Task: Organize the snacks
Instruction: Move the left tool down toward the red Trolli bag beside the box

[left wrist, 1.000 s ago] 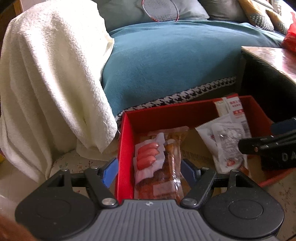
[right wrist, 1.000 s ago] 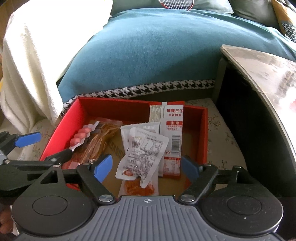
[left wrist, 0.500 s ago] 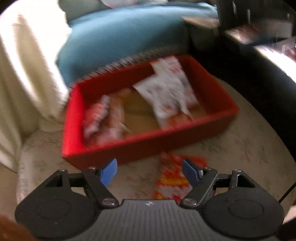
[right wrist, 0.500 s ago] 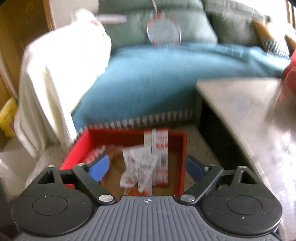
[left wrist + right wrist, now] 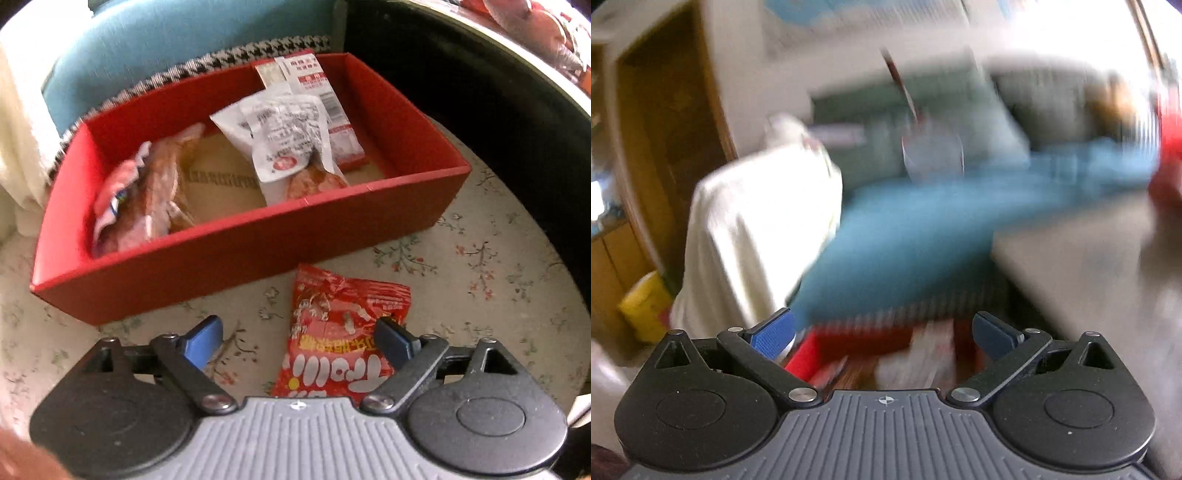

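Left wrist view shows my big red box (image 5: 236, 254) sitting on the flowery cloth (image 5: 491, 280). Some snacks are already inside it. A brown meat pack (image 5: 162, 184) lies at the left end. A clear white packet (image 5: 288, 136) leans in the middle, on top of a red and white pack (image 5: 317, 81) at the back. Its print is too small for me to read.

One snack is left out, I think. The red bag (image 5: 340, 332) lies on the cloth just in front of the box. It has big white letters, but I see them upside down and cannot read them for sure.

My left gripper (image 5: 299, 338) is opening over that bag. One pad (image 5: 391, 338) sits above it, not pressing it.

My right gripper (image 5: 882, 328) is opening too, very wide, with nothing in it. Its view is blurry.
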`<state>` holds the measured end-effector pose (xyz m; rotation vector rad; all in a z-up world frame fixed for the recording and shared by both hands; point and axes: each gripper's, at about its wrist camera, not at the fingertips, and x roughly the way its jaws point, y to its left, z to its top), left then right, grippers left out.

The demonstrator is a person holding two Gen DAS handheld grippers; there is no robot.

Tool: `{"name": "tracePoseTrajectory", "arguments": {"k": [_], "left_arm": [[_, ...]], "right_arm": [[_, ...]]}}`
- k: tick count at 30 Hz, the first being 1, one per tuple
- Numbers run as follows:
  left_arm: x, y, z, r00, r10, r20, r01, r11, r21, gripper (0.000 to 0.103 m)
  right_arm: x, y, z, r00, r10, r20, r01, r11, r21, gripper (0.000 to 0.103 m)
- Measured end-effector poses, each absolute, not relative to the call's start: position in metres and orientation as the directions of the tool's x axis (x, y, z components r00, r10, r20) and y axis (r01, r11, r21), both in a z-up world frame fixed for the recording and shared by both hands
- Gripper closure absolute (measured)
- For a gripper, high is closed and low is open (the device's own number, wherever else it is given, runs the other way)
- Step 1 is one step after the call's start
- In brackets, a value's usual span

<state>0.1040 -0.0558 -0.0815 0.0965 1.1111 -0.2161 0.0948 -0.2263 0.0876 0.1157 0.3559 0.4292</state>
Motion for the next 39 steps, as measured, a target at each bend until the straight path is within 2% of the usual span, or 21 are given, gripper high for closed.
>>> {"name": "tracePoseTrajectory", "arguments": {"k": [1, 3, 6, 8, 12, 15, 24, 29, 35, 39], "left_arm": [[0.105, -0.056, -0.082, 0.426, -0.124, -0.896, 0.217, 0.976, -0.032, 0.018], [0.105, -0.061, -0.083, 0.435, -0.119, -0.892, 0.224, 0.974, -0.021, 0.016], [0.101, -0.068, -0.082, 0.446, -0.114, -0.888, 0.252, 0.968, 0.002, 0.016], [0.100, -0.069, -0.079, 0.452, -0.109, -0.886, 0.274, 0.961, 0.021, 0.016], [0.099, -0.071, -0.079, 0.448, -0.119, -0.886, 0.285, 0.958, 0.015, 0.016], [0.099, -0.080, -0.080, 0.453, -0.123, -0.883, 0.309, 0.951, 0.027, 0.016], [0.089, -0.095, -0.081, 0.410, -0.167, -0.897, 0.499, 0.864, 0.067, 0.016], [0.088, -0.089, -0.082, 0.402, -0.156, -0.902, 0.534, 0.840, 0.092, 0.016], [0.096, -0.072, -0.085, 0.368, -0.138, -0.919, 0.474, 0.878, 0.058, 0.012], [0.103, -0.052, -0.087, 0.310, -0.165, -0.936, 0.349, 0.936, -0.050, 0.012]], "right_arm": [[0.086, -0.221, 0.091, 0.878, 0.401, -0.261, -0.385, 0.916, 0.113, 0.000], [0.081, -0.214, 0.089, 0.893, 0.375, -0.250, -0.369, 0.927, 0.071, 0.000], [0.110, -0.211, 0.078, 0.781, 0.438, -0.444, -0.405, 0.898, 0.173, 0.000], [0.119, -0.214, 0.072, 0.753, 0.447, -0.483, -0.392, 0.894, 0.215, 0.000], [0.115, -0.219, 0.076, 0.806, 0.425, -0.412, -0.383, 0.905, 0.184, 0.000], [0.115, -0.222, 0.076, 0.800, 0.468, -0.375, -0.407, 0.883, 0.234, 0.000], [0.113, -0.228, 0.073, 0.755, 0.515, -0.406, -0.423, 0.855, 0.300, 0.000], [0.115, -0.234, 0.072, 0.753, 0.511, -0.413, -0.399, 0.855, 0.330, 0.000], [0.112, -0.235, 0.072, 0.766, 0.495, -0.410, -0.402, 0.867, 0.295, 0.000], [0.116, -0.233, 0.071, 0.753, 0.478, -0.452, -0.388, 0.878, 0.281, 0.000]]}}
